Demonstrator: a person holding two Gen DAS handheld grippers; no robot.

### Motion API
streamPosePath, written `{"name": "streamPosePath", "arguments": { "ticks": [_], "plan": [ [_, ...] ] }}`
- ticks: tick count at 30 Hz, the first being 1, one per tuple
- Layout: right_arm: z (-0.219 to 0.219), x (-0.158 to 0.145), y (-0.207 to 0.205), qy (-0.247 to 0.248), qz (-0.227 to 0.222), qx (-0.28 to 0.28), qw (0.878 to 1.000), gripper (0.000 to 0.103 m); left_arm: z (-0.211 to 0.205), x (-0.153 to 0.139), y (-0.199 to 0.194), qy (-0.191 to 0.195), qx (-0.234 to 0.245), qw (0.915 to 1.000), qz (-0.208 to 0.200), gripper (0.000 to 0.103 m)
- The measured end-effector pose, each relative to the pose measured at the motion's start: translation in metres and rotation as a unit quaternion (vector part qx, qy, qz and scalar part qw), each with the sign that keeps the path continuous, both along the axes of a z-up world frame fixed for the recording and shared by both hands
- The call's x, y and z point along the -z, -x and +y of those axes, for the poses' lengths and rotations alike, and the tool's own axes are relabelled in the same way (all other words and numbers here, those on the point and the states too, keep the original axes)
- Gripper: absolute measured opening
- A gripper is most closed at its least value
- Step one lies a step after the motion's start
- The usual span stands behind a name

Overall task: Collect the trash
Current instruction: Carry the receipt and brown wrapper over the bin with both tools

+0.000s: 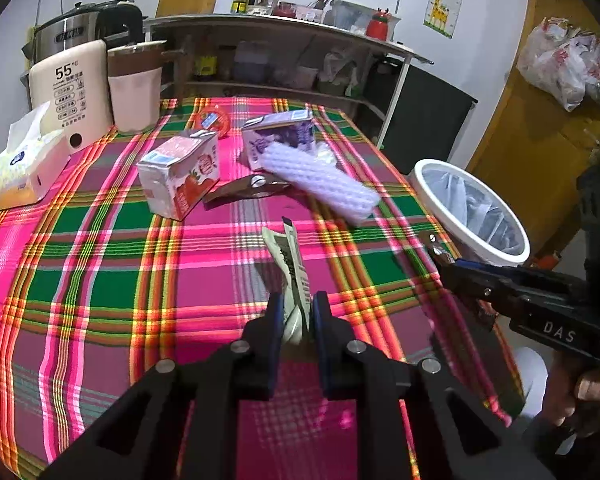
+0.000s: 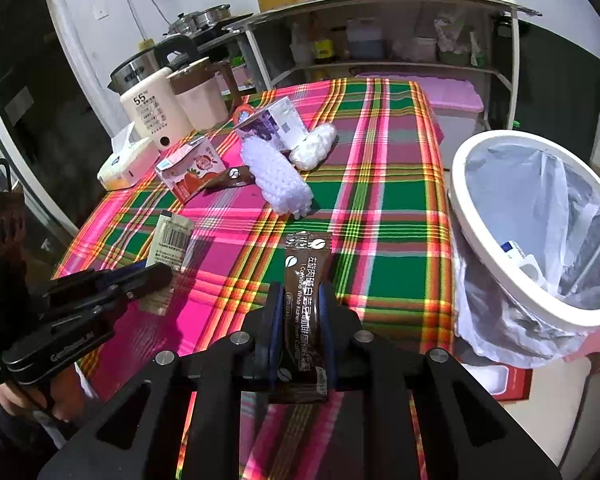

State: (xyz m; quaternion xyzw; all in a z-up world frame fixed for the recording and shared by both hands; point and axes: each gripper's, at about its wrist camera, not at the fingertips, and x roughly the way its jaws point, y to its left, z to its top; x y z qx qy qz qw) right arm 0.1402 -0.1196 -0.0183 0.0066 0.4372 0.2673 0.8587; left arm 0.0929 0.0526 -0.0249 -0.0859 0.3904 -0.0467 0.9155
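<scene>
My left gripper (image 1: 298,304) is shut on a pale green-and-white sachet (image 1: 290,260) that sticks up above the plaid tablecloth (image 1: 100,240). My right gripper (image 2: 300,294) is shut on a brown coffee sachet (image 2: 306,280), held upright over the table's right part. A white bin (image 2: 458,172) with a clear liner stands just off the table's right edge, close to the right gripper (image 1: 430,240). In the right wrist view the left gripper (image 2: 164,272) is at the left with its pale sachet (image 2: 172,236). Several more pieces of trash lie farther back.
Farther back on the table lie a strawberry carton (image 1: 180,172), a purple carton (image 1: 280,136), a white foam sleeve (image 1: 320,176), a brown sachet (image 1: 244,188) and a red-lidded cup (image 1: 212,118). A tissue box (image 1: 20,168), a kettle (image 1: 72,88) and a jug (image 1: 134,92) stand at back left.
</scene>
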Motion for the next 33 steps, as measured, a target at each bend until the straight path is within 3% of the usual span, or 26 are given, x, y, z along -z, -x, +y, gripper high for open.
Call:
{"name": "streamPosePath", "arguments": {
  "ticks": [15,33],
  "plan": [
    [-0.035,-0.017,0.005,-0.015,-0.022,0.030,0.999,0.018,-0.038,-0.022,-0.008,0.005,0.020,0.9995,-0.024,0.016],
    [-0.101,-0.027,-0.015,-0.018,-0.039,0.101,0.994,0.018,-0.097,-0.036,-0.046,-0.004,0.078,0.9963,-0.038,0.016]
  ]
}}
